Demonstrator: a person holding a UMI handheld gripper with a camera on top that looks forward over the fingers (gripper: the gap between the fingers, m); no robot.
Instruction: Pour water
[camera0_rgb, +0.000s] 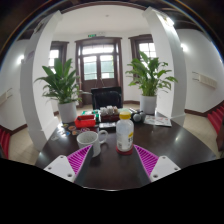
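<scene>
The tool (112, 162) sits at the bottom of the frame with its two fingers wide apart, holding nothing. Just past them, near the middle, a white bottle (124, 133) stands on the dark counter (180, 140). A white cup (88, 141) stands left of it.

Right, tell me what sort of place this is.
Probably a lobby or lounge of an office-like building. Double wooden doors stand at the back, large potted plants flank a black armchair, and a dark table holds a cup and bottle just ahead of the open jaws.
</scene>
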